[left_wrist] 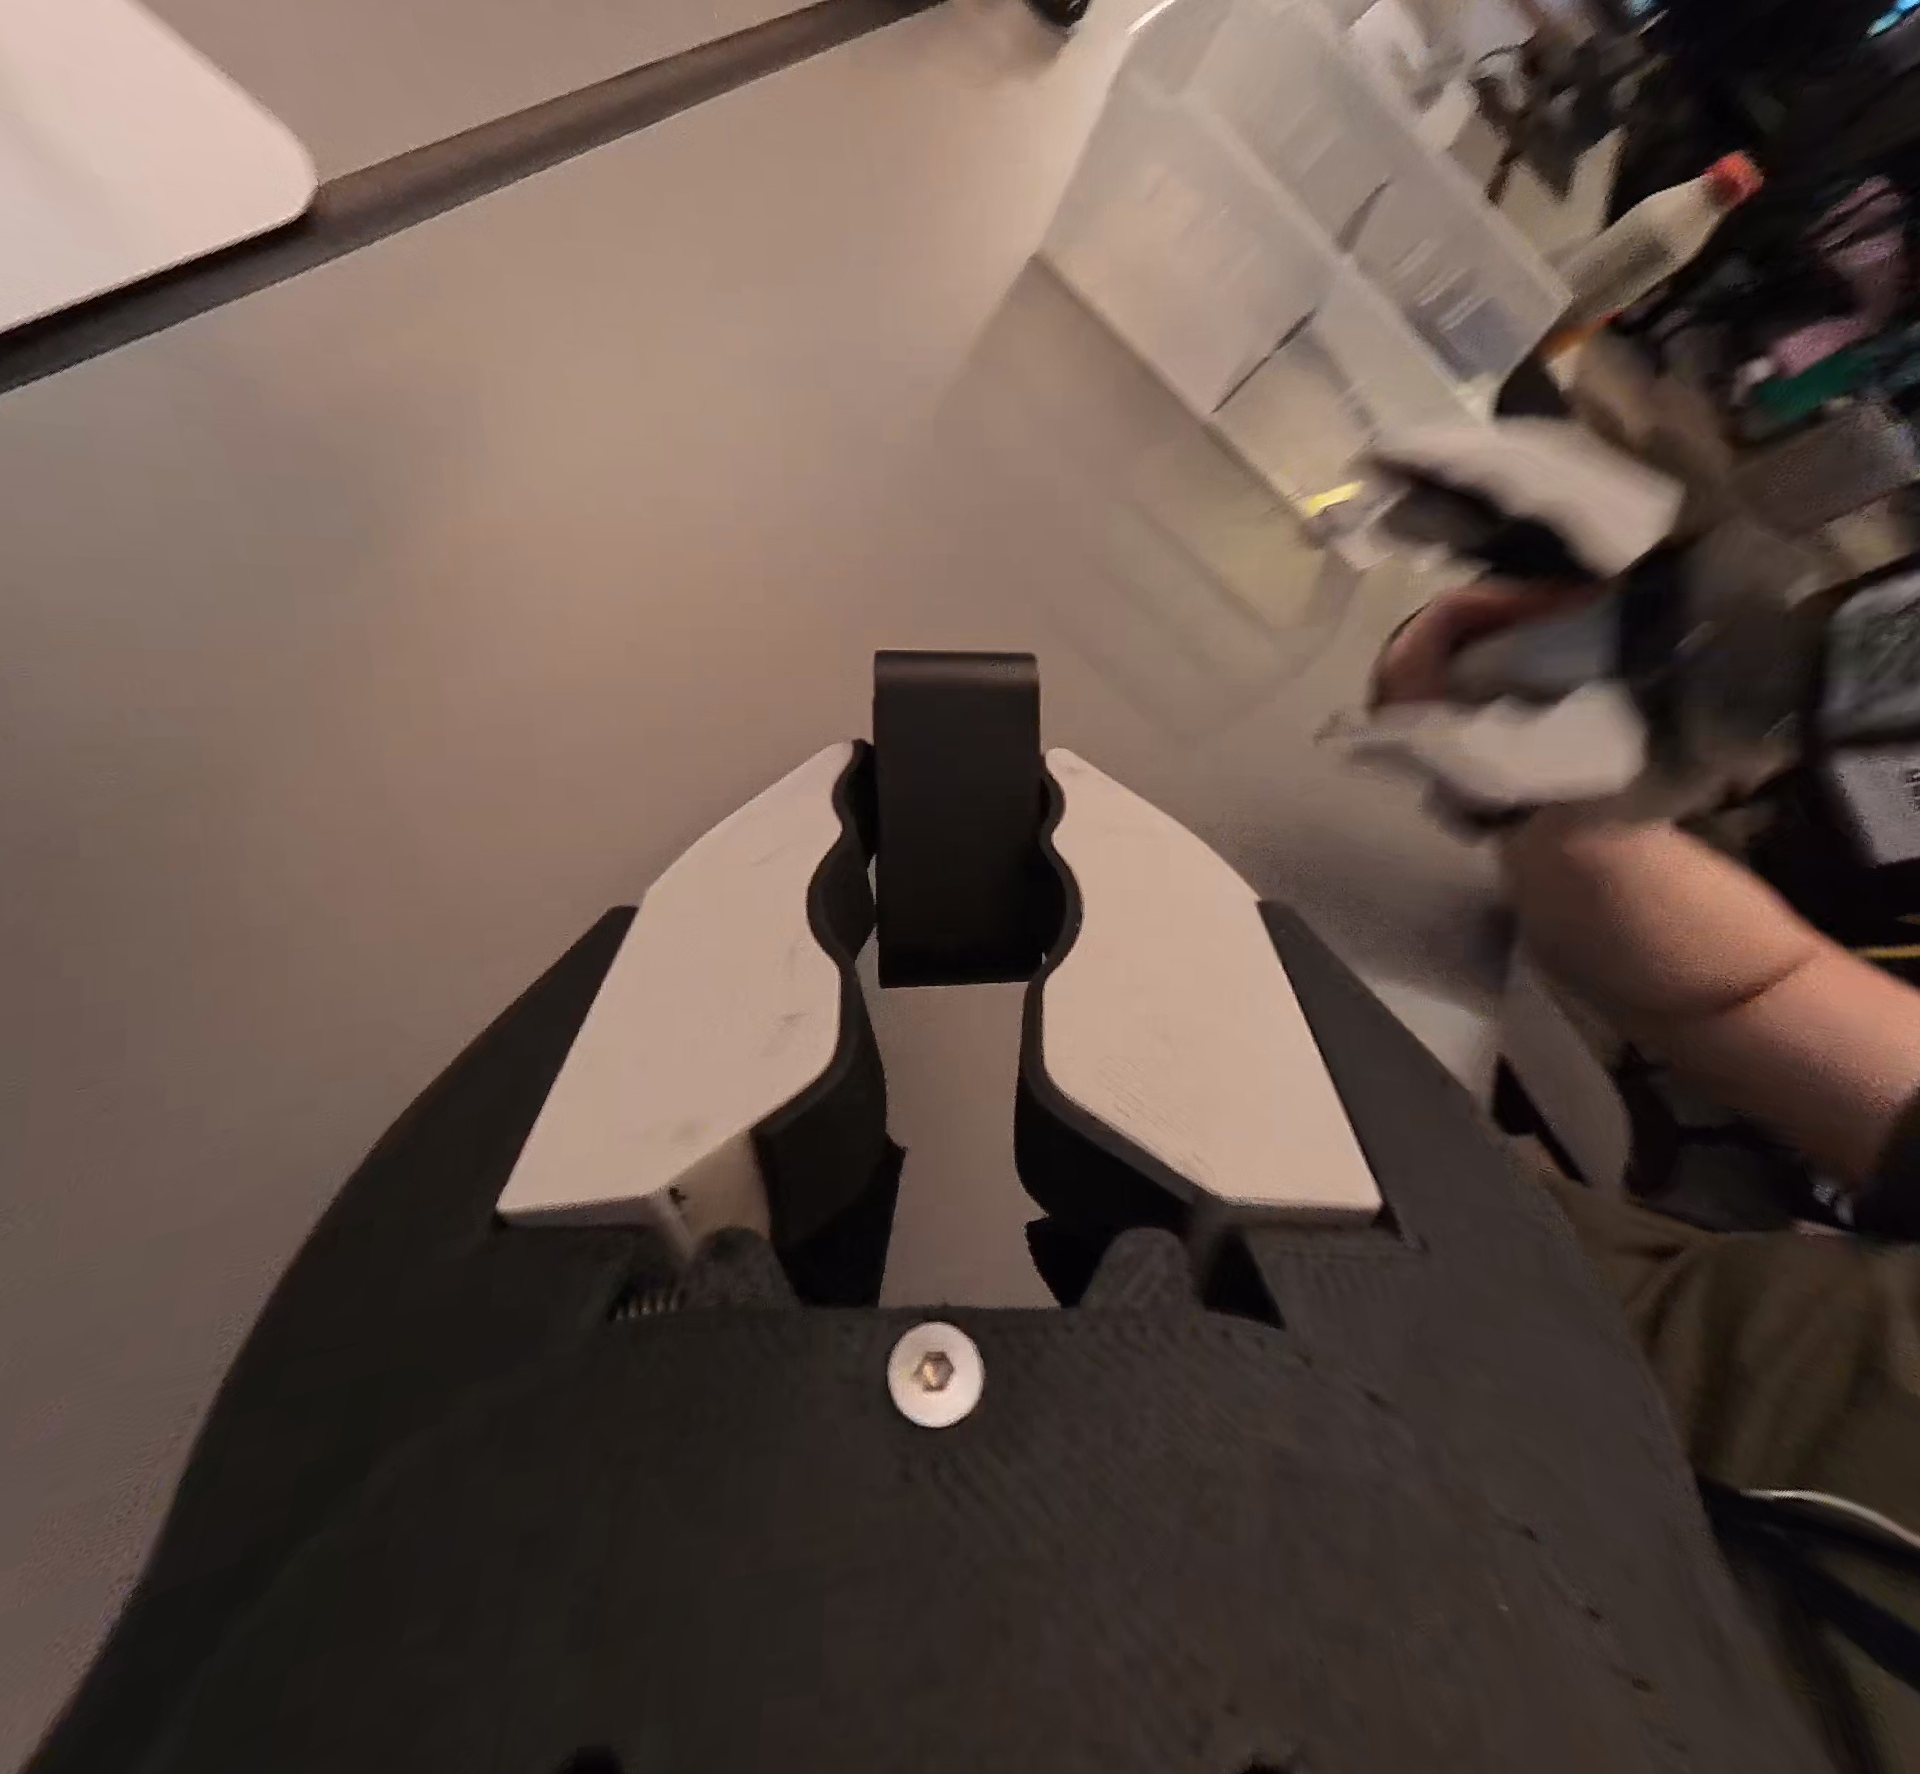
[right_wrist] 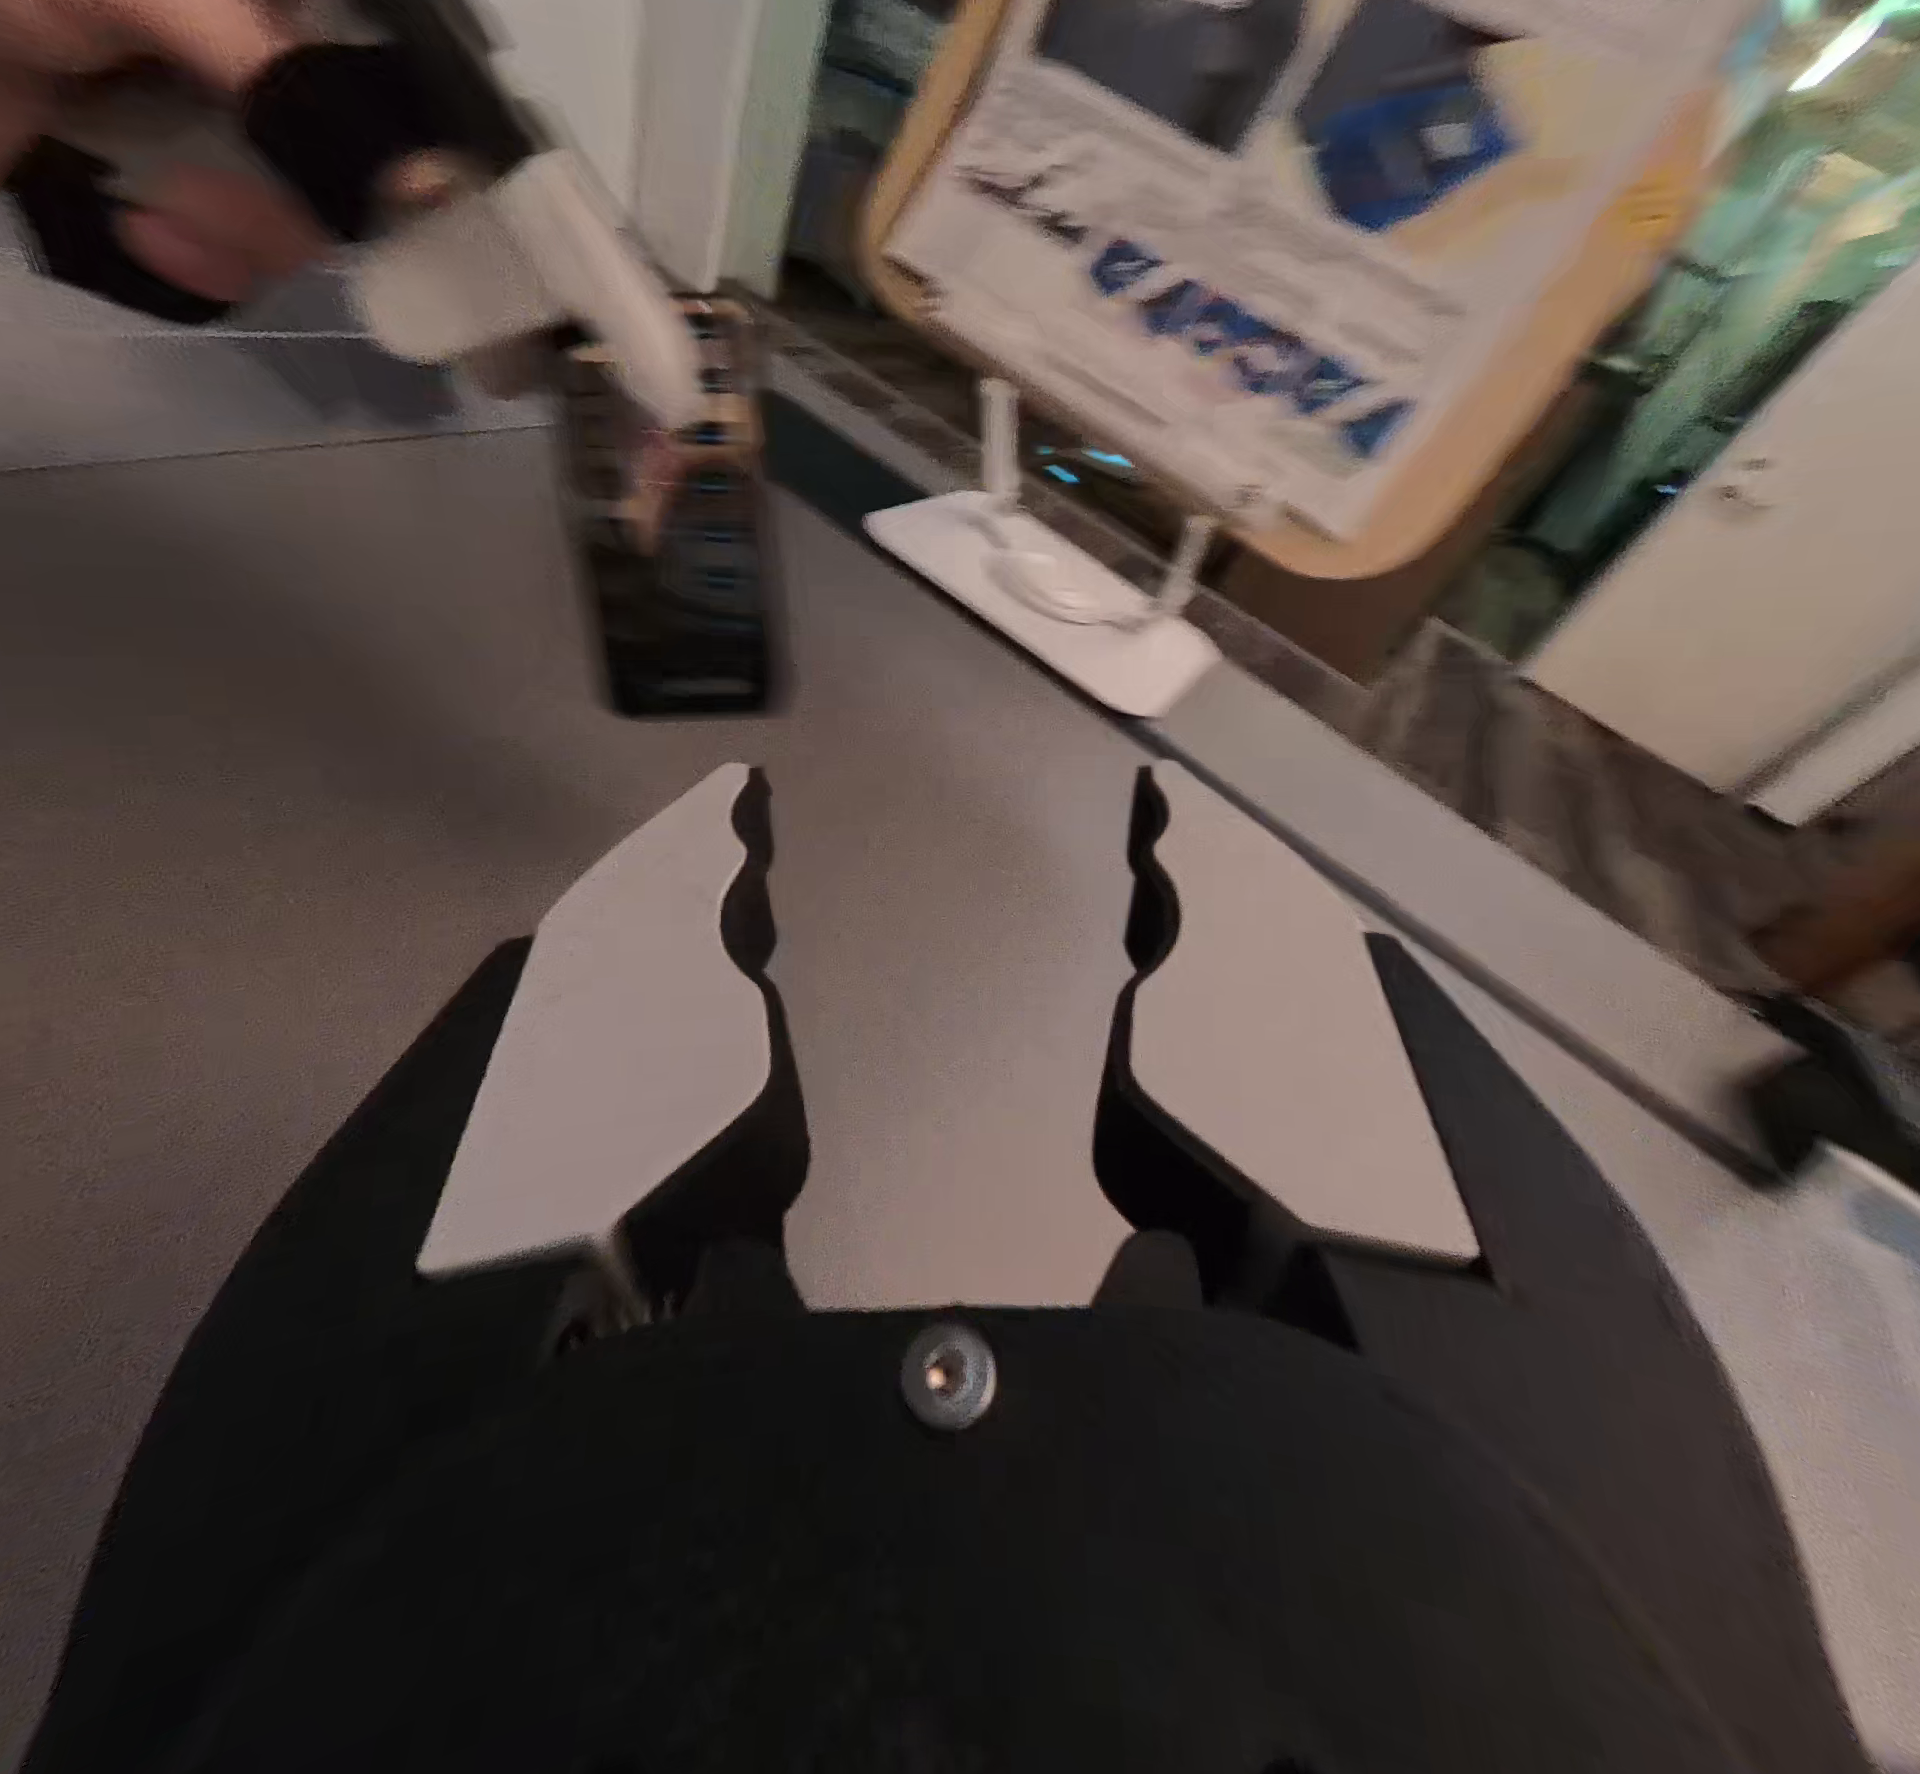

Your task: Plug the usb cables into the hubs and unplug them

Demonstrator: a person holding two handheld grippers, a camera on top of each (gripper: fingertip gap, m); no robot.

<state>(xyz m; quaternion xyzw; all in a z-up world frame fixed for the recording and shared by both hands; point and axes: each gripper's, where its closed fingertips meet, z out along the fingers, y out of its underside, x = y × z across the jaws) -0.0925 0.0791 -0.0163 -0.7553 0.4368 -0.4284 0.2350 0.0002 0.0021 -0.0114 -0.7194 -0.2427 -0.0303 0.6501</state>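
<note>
In the left wrist view my left gripper is shut on a black block-shaped USB hub and holds it upright above the grey table. My right gripper shows blurred at the right, held by a hand. In the right wrist view my right gripper is open and empty above the table. Ahead of it, to the left, the left gripper holds the long black hub, whose face shows a row of ports. No cable shows clearly.
A white board lies at the far left beyond a dark gap. A white shelf unit stands at the right. A white stand carries a large tilted poster at the table's edge.
</note>
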